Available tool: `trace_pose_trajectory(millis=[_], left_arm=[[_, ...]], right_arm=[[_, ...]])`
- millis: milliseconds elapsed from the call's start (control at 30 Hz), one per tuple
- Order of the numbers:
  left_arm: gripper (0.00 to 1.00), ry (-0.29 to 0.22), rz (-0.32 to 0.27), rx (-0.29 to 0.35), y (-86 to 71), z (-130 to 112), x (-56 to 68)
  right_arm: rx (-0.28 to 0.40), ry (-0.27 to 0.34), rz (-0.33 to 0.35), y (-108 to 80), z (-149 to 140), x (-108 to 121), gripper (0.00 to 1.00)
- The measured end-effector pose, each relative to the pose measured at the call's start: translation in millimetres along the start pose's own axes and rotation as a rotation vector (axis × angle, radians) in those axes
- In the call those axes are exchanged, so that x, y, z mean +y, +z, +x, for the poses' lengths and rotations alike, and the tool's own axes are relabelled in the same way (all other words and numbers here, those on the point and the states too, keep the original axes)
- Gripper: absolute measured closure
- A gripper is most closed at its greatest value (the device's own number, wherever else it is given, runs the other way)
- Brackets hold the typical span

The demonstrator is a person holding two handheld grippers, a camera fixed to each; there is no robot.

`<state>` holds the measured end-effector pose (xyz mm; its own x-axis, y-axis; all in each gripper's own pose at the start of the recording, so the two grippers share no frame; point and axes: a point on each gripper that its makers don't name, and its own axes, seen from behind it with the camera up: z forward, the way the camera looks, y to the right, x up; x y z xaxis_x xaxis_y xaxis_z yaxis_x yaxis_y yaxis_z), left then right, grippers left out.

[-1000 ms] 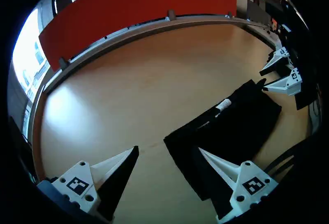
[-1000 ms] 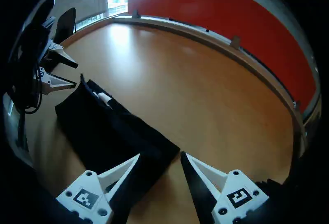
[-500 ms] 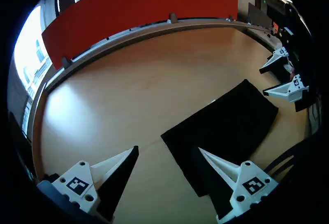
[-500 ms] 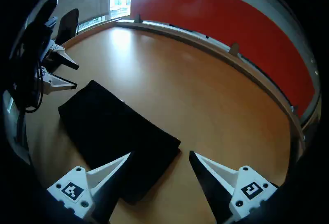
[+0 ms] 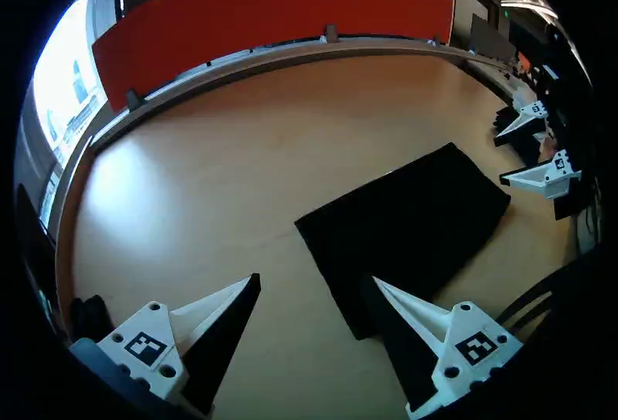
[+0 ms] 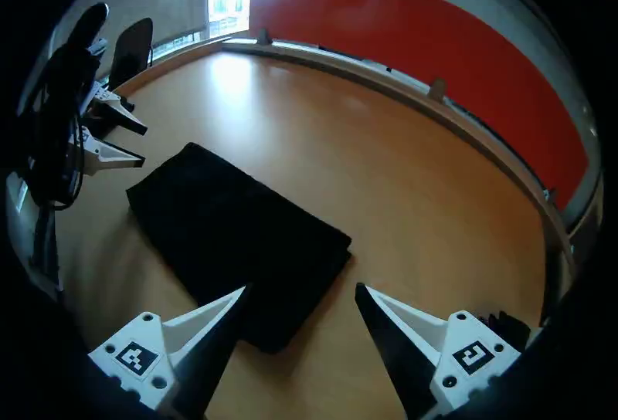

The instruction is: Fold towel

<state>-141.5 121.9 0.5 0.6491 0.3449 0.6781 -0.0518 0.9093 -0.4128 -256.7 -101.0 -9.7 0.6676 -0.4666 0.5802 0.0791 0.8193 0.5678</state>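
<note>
Lying flat — black towel (image 5: 402,227), long axis running left gripper (image 5: 315,279) to right gripper (image 6: 300,288); both spread, empty

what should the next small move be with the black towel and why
Probably lower the right tongs onto the near short edge of the black folded cloth towel for another fold. It lies flat on the light wooden table, and both right and left tongs hang open, holding nothing.

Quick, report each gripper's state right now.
Left gripper: open, holding nothing.
Right gripper: open, holding nothing; the black towel lies ungripped.
</note>
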Motion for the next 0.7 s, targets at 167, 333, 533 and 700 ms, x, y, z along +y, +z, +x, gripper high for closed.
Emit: trace_pose_trajectory(millis=[167, 333, 533, 700], left_arm=[[0.03, -0.022, -0.002, 0.002, -9.1, -9.3, 4.8], [0.03, -0.042, -0.006, -0.001, -14.1, -17.3, 9.8], [0.03, -0.058, -0.003, 0.0, -17.1, -22.5, 11.0], [0.03, -0.075, 0.004, 0.007, -21.7, -25.3, 10.7]], right_arm=[[0.01, 0.014, 0.0, -10.3, -6.8, -7.9, 0.0], [0.008, 0.02, 0.001, -17.1, -14.5, -13.1, 0.0], [0.006, 0.022, 0.003, -18.2, -18.5, -15.0, 0.0], [0.011, 0.011, 0.015, -18.0, -17.0, -17.5, 0.0]])
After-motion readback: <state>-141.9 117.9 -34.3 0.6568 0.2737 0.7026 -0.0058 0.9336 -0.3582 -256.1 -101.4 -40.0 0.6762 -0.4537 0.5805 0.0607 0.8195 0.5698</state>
